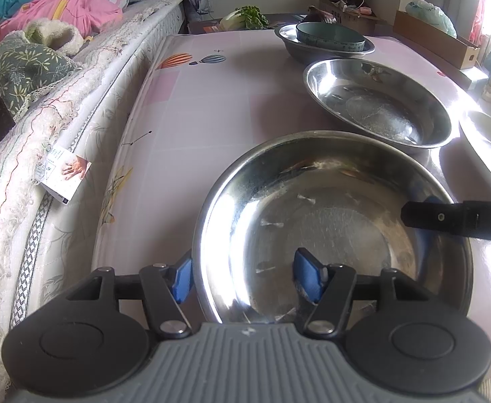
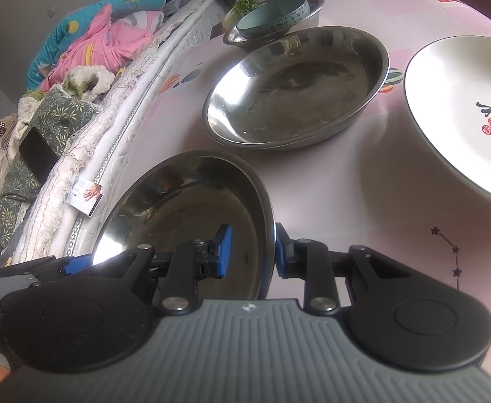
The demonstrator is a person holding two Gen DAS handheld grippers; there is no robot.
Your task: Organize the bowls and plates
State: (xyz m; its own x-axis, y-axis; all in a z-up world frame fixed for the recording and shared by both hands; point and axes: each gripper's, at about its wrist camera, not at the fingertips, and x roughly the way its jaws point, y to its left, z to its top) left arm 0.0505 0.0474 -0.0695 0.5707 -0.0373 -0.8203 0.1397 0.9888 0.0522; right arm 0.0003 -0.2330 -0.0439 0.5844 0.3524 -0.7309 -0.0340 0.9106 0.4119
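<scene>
Pink patterned counter (image 1: pixel 211 107) beside a bed (image 1: pixel 60 107), carrying the dishes. The nearest steel bowl (image 1: pixel 332 231) sits at the counter's near edge, with a second steel bowl (image 1: pixel 379 100) just behind it and a white plate (image 2: pixel 463 107) to that bowl's right. Your left gripper (image 1: pixel 250 277) straddles the near bowl's left rim, fingers (image 1: pixel 307 278) roughly half open and not visibly pressing. Your right gripper (image 2: pixel 250 252) straddles the opposite rim, its fingers (image 2: pixel 223 252) narrowed but apparently not pinching it. Risk: a slick, thin rim, so lifting before both sides clamp could tip the bowl or slide it against the second steel bowl.
</scene>
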